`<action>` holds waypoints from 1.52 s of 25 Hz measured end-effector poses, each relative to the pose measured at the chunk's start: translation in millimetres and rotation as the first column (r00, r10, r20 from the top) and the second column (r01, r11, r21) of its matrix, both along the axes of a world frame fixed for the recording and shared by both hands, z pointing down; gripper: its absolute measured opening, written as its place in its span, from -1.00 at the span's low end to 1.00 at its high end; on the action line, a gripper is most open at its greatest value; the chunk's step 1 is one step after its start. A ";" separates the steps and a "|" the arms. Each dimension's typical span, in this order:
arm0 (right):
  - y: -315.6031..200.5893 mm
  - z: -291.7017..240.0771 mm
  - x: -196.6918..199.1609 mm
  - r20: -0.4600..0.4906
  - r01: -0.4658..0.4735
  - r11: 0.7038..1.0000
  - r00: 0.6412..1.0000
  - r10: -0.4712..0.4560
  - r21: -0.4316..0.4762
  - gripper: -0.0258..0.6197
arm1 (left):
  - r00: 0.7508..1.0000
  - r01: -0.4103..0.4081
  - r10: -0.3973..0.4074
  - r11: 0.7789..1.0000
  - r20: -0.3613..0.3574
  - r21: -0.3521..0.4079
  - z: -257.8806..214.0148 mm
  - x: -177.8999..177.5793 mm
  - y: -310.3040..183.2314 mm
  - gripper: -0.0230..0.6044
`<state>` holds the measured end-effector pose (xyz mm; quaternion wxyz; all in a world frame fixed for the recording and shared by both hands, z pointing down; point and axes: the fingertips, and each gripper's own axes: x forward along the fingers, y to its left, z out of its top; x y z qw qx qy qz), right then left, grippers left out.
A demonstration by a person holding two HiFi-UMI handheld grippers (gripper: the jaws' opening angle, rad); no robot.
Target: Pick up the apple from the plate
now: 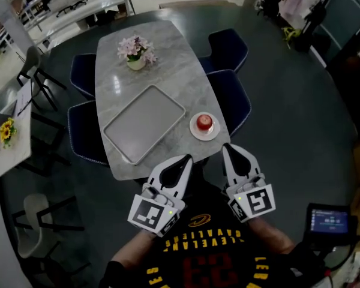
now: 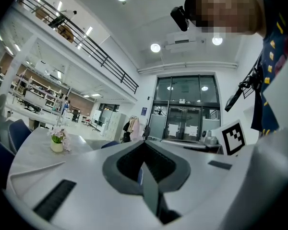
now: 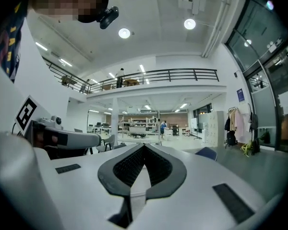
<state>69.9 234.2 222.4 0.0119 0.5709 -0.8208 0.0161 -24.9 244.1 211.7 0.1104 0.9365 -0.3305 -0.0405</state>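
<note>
Marble table point(image 1: 168, 59), navy chairs point(image 1: 228, 50), dk grey floor point(image 1: 288, 101)

Table point(image 1: 168, 47): one long top in a pale grey marbled finish with rounded corners, glossy enough to reflect the ceiling lights. Three items rest directly on it. At the far end, near the centre line, stands a small light-coloured pot point(image 1: 136, 63) of pink and white flowers point(image 1: 135, 45), upright. In the middle lies a large rectangular grey tray point(image 1: 145, 123) with a raised rim and rounded corners, flat and set askew to the table edges. Towards the near right corner sits a small round white plate point(image 1: 193, 131), just beside the tray but apart from it, close to the table edge.
</note>
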 end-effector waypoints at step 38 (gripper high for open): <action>11.2 -19.7 51.7 -0.016 0.089 0.996 0.996 -0.089 0.010 -0.90 | 0.998 -0.027 0.027 1.000 0.057 0.001 -7.8 80.0 8.4 -0.92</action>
